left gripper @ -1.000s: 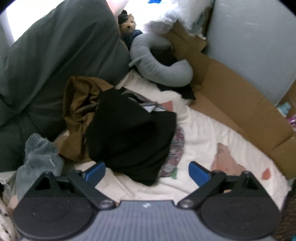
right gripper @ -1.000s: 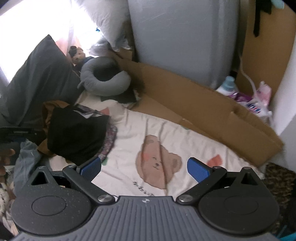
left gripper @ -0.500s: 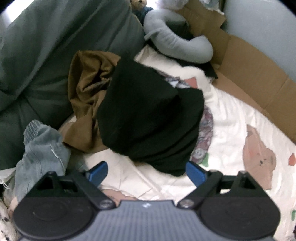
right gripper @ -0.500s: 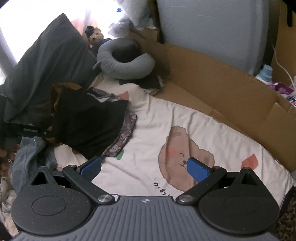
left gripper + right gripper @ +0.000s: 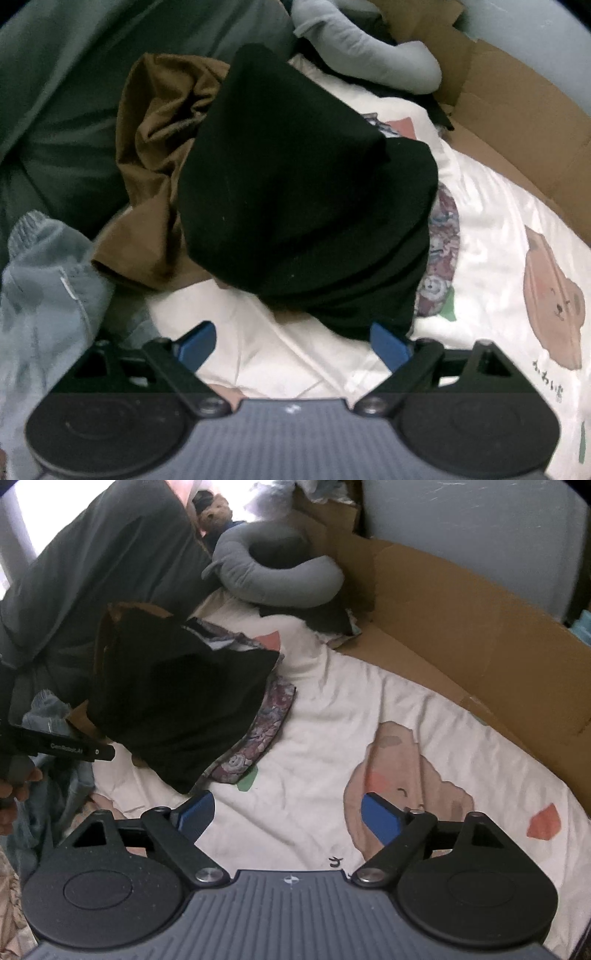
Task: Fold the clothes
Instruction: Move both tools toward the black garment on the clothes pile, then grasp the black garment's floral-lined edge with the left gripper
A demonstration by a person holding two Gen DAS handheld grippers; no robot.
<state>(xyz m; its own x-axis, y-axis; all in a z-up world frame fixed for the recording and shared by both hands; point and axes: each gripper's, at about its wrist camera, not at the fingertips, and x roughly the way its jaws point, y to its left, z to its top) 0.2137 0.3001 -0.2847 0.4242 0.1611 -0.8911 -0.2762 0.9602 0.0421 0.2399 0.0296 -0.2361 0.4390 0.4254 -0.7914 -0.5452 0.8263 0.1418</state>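
Both your tongs, left and right, have dropped toward the crumpled black cloth garment, spread but narrowing, nothing pinched yet.

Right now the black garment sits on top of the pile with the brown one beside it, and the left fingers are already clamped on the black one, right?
Not clamped. In the left wrist view the left gripper is open over the white sheet, gripping nothing. The black garment does top the pile, with the brown garment beside it.
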